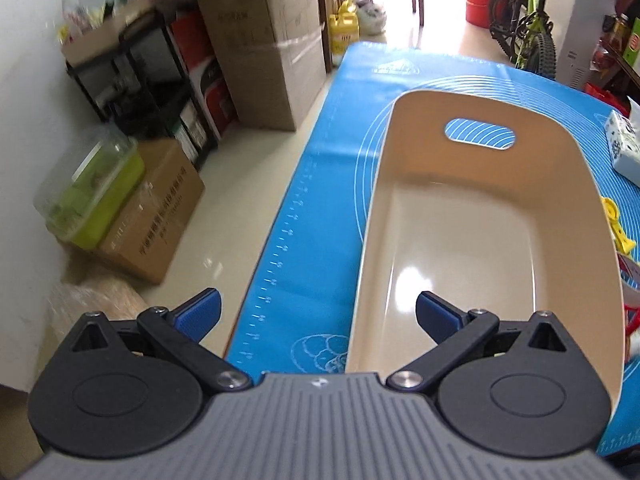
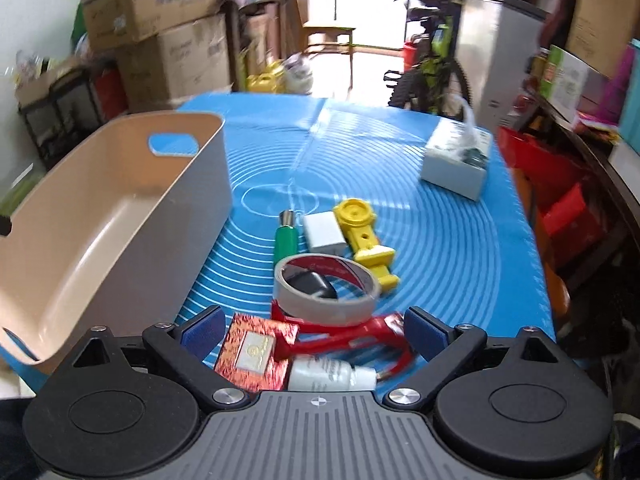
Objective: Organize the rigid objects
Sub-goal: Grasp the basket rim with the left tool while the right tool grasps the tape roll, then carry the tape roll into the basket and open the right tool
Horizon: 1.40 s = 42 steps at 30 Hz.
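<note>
A beige bin with a handle slot stands empty on the blue mat; it also shows in the right wrist view. My left gripper is open and empty over the bin's near left rim. My right gripper is open and empty above a pile of objects: a red patterned box, a white bottle, a red tool, a tape roll, a green cylinder, a small white box and a yellow part.
A tissue box sits at the mat's far right. Cardboard boxes and a black shelf line the left wall. A bicycle stands beyond the table. A green container sits on a floor box.
</note>
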### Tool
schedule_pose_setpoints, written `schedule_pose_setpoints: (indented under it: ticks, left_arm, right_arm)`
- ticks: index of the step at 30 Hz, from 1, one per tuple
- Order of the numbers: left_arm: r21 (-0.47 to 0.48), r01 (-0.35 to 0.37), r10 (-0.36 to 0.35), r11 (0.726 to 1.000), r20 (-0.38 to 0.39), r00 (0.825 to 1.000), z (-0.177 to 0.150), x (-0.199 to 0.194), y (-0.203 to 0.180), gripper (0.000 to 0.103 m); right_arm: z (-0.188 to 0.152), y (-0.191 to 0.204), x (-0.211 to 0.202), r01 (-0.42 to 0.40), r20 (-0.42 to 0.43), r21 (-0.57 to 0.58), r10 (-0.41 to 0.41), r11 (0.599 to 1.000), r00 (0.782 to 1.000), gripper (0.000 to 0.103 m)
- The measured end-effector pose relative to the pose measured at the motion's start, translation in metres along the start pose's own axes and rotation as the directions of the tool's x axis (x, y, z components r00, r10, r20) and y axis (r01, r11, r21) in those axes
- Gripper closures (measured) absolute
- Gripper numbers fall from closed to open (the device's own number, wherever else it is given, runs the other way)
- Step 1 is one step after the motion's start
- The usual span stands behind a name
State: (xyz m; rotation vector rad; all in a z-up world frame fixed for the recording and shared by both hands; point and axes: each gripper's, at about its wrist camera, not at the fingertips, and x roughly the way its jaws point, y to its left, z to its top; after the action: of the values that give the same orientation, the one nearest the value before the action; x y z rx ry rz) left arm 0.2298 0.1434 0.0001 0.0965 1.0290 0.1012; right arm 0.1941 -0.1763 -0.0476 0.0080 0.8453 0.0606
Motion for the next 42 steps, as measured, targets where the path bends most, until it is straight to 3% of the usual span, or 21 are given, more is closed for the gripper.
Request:
schedule_pose_setpoints:
  ticks: [6,8,12,14,17,23,26,31,33,42]
  left_arm:
    - [0.006,0.029,-0.029,1.000,-0.079,0.996,-0.007,0.025,-0.005,0.004]
    - [0.007,0.047,-0.046,0.999,-0.110,0.993,-0.009,0.033,-0.005,0.026]
    - [0.031,0.062,-0.057,0.998,-0.145,0.988,-0.009,0.046,-0.004,0.038]
    - [0.034,0.078,-0.072,0.996,-0.150,0.986,-0.009,0.046,-0.004,0.056]
    - [0.032,0.092,-0.086,0.995,-0.158,0.984,-0.008,0.046,-0.002,0.071]
    - [0.008,0.137,-0.134,0.991,-0.165,0.977,-0.006,0.047,0.000,0.085]
    - [-0.006,0.167,-0.165,0.986,-0.165,0.972,-0.006,0.047,0.000,0.097]
    - [-0.003,0.162,-0.160,0.987,-0.161,0.974,-0.005,0.047,0.000,0.097]
    - [-0.003,0.161,-0.159,0.987,-0.161,0.974,-0.006,0.048,-0.001,0.097]
    - [-0.008,0.162,-0.161,0.987,-0.159,0.974,-0.006,0.047,0.001,0.097]
  right_arm:
    - [0.020,0.012,0.031,-0.022,-0.039,-0.091,0.018,0.996,0.999,0.009]
    - [0.025,0.014,0.039,-0.036,-0.059,-0.104,0.030,0.994,0.998,0.010]
    - [0.031,0.020,0.053,-0.054,-0.101,-0.163,0.038,0.985,0.994,0.017]
    - [0.035,0.022,0.059,-0.059,-0.118,-0.195,0.037,0.979,0.992,0.019]
    - [0.042,0.025,0.066,-0.079,-0.146,-0.211,0.049,0.974,0.988,0.026]
    - [0.051,0.033,0.077,-0.092,-0.170,-0.230,0.053,0.969,0.984,0.033]
    - [0.052,0.032,0.083,-0.104,-0.189,-0.202,0.065,0.974,0.980,0.047]
    - [0.050,0.027,0.095,-0.109,-0.238,-0.129,0.076,0.986,0.968,0.076]
    - [0.047,0.025,0.096,-0.104,-0.242,-0.120,0.073,0.987,0.967,0.081]
    - [0.046,0.023,0.072,-0.088,-0.141,-0.112,0.072,0.990,0.987,0.084]
